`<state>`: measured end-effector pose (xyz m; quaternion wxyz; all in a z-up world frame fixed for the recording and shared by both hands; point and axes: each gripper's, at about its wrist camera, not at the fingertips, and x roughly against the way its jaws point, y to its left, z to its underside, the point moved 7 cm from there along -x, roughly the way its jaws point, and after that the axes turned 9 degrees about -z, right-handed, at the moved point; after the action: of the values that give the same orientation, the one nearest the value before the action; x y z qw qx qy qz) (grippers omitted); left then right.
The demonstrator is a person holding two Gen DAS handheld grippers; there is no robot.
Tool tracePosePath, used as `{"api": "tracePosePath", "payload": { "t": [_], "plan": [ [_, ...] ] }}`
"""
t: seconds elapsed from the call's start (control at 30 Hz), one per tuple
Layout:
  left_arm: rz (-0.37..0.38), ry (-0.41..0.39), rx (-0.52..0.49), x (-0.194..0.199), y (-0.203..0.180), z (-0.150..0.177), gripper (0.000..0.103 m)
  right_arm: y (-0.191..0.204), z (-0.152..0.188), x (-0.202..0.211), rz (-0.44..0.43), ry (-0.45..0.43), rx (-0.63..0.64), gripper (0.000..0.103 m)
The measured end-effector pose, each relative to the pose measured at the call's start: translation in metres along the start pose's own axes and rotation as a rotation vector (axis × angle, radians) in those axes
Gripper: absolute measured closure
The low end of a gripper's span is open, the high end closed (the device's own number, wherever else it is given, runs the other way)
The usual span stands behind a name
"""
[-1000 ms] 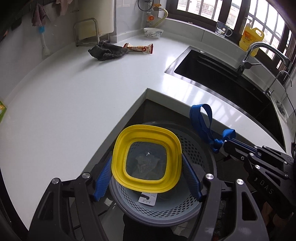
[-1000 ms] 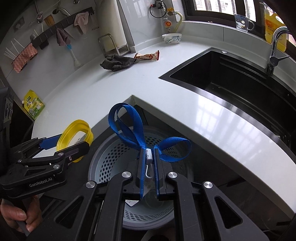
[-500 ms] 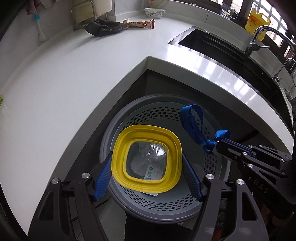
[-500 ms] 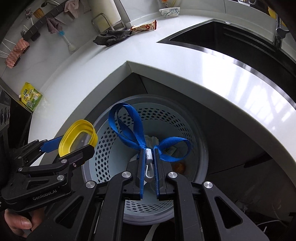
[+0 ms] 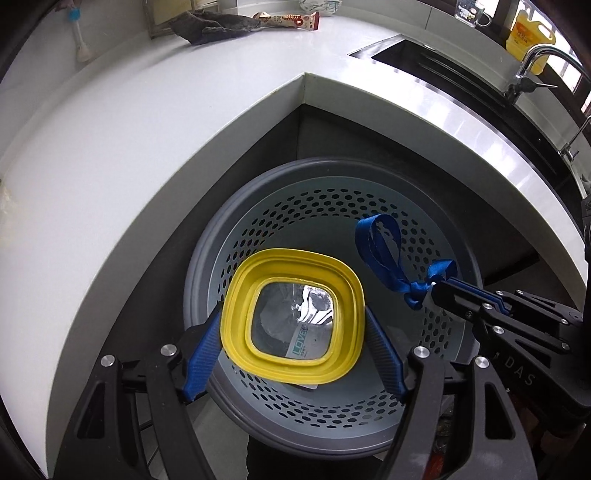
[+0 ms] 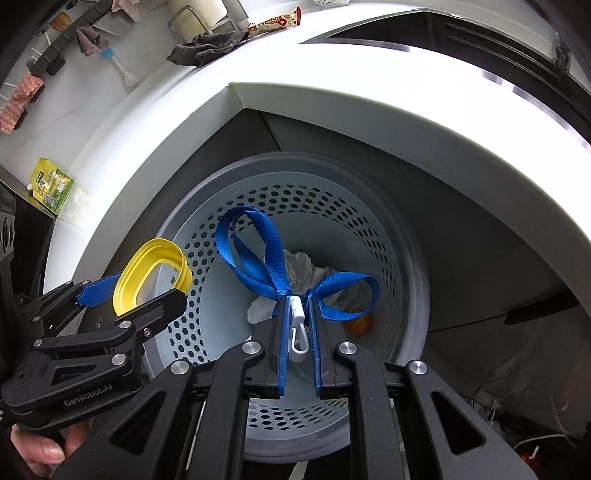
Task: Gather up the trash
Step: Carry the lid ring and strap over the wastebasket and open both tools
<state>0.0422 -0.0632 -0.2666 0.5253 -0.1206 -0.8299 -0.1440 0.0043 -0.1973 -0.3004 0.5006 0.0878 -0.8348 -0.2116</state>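
1. Left wrist view: a yellow lid [image 5: 293, 315] is clamped between the blue pads of the left gripper [image 5: 293, 332] and held right over the gray trash basket [image 5: 436, 254].
2. A blue strap [image 6: 273, 266] with a white clip [image 6: 298, 328] is pinched tight by the right gripper [image 6: 297, 325], above the same basket.
3. Crumpled paper [image 6: 299, 264] can be seen at the bottom.

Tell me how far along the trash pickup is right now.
Some trash, crumpled paper included, already lies in the gray bin. In hand: the left gripper holds a yellow lid over the bin, and the right gripper pinches a blue strap over it. Still on the counter: a snack wrapper and a green packet.
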Motion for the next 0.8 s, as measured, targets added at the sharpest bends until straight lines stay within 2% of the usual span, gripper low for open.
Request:
{"api": "tracePosePath", "payload": {
  "t": [0.03, 0.1, 0.13, 0.37, 0.8],
  "plan": [
    [-0.007, 0.001, 0.002, -0.001, 0.002, 0.001, 0.032, 0.0, 0.0, 0.0, -0.002, 0.0, 0.001, 0.085],
    [-0.018, 0.004, 0.008, -0.001, 0.006, 0.003, 0.031, -0.002, 0.002, 0.002, 0.0, -0.008, 0.003, 0.066],
    [-0.022, 0.005, 0.013, -0.001, 0.007, 0.004, 0.029, -0.002, 0.001, 0.003, 0.002, -0.013, 0.003, 0.063],
    [-0.037, 0.019, 0.042, 0.0, 0.015, 0.01, 0.027, -0.001, -0.002, 0.005, 0.006, -0.021, 0.008, 0.063],
    [-0.045, -0.005, 0.047, 0.023, 0.02, 0.002, 0.02, 0.002, -0.002, 0.029, 0.011, -0.056, 0.008, 0.063]
  ]
}}
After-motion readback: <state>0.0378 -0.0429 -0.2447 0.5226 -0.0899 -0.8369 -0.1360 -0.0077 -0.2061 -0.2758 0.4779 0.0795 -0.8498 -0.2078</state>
